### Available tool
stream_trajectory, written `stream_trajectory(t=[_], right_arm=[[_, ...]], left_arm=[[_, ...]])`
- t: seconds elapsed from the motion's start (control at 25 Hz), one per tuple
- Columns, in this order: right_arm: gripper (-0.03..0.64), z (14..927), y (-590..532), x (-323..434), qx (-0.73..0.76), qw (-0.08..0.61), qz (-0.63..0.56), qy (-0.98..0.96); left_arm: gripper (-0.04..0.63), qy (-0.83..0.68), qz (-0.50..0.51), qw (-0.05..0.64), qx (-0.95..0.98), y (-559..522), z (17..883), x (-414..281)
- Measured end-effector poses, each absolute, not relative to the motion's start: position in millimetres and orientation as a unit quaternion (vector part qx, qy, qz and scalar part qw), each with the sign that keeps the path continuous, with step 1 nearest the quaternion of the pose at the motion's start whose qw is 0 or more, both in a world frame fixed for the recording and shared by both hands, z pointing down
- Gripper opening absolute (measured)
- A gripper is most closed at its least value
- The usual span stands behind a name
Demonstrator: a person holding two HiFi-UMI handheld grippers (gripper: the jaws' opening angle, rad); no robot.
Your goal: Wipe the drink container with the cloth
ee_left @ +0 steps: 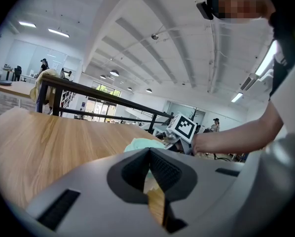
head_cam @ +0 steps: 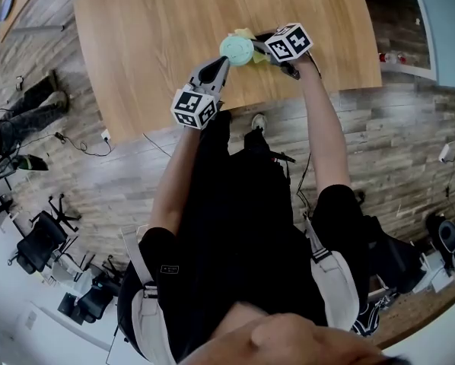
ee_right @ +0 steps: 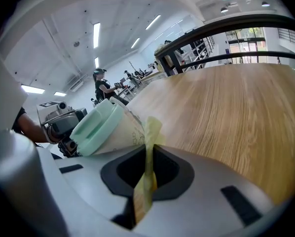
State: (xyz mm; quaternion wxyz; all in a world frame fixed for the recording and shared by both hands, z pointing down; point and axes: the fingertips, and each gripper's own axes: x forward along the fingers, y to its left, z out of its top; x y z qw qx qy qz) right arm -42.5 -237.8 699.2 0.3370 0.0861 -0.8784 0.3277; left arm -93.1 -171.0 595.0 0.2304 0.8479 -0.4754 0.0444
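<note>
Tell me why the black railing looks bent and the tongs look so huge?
Right gripper view: the wide lens bends the railing and swells the close right tongs. Left gripper view: same bend; ceiling lights blow out white. Head view: straight edges of the table bulge.

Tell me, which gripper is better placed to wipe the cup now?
Right: the right gripper pinches the yellow cloth beside the cup; the left gripper holds no cloth.

One table [head_cam: 159,36], one drink container [head_cam: 237,49], one cloth [head_cam: 247,33], and two grippers: left gripper [head_cam: 224,60], right gripper [head_cam: 262,51].
</note>
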Motion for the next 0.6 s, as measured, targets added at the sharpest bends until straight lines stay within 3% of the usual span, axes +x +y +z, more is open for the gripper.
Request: stream_trajectory(t=[0.6], right_arm=[[0.043,677,-201,-25,0.114,0.320,0.288,-0.895]], left_arm=[[0.023,-0.482,0.052,0.228,0.844,-172,602,-93]])
